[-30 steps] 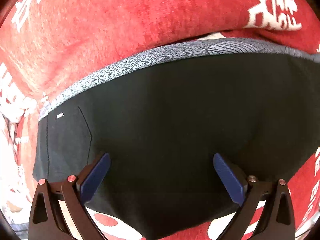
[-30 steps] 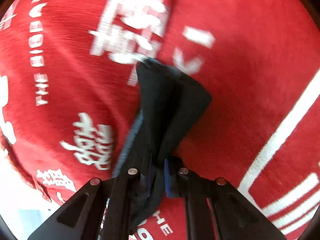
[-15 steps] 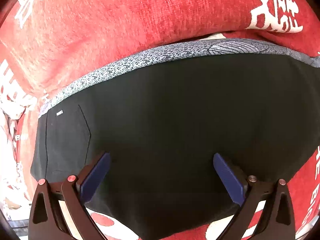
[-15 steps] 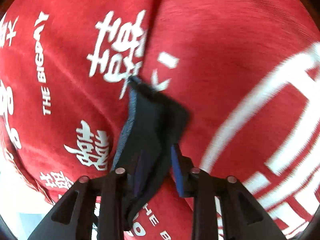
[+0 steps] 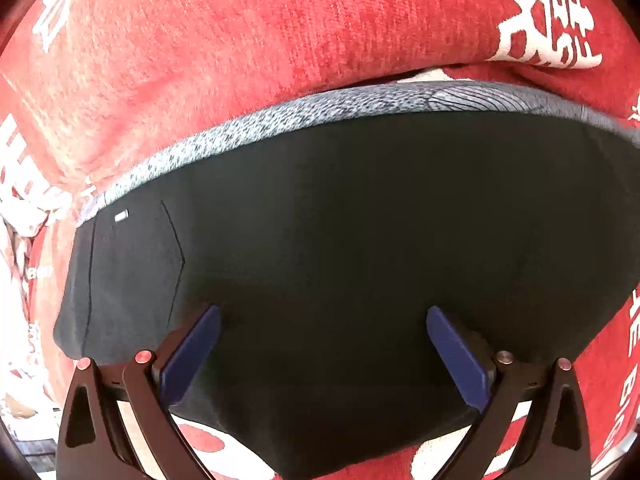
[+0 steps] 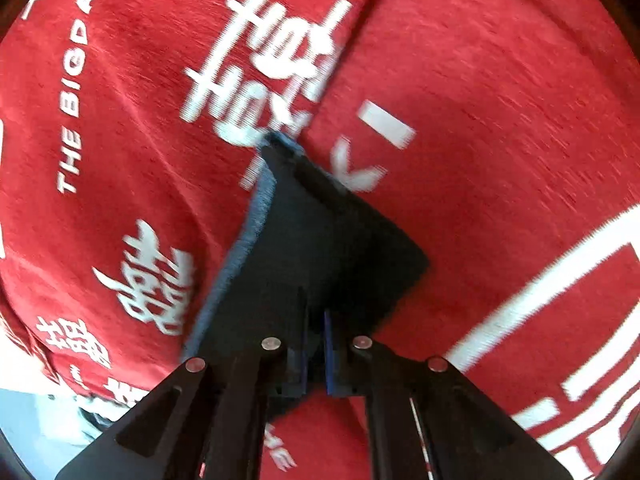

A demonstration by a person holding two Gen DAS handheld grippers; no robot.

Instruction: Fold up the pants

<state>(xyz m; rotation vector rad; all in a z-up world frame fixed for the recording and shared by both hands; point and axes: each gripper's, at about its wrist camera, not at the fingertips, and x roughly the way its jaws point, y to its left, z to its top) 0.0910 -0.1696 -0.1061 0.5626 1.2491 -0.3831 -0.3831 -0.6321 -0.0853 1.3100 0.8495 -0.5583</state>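
2 grippers: the right gripper (image 6: 316, 350) pinches the black pants (image 5: 340, 240) at 1 end, the left gripper (image 5: 320, 344) hovers spread above them, waistband (image 5: 248, 136) ahead.

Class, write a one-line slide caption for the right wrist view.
Right gripper shut on a fold of the dark pants, lifted above the red blanket with white lettering.

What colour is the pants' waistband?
Speckled grey waistband on black pants; clearest in the left wrist view.
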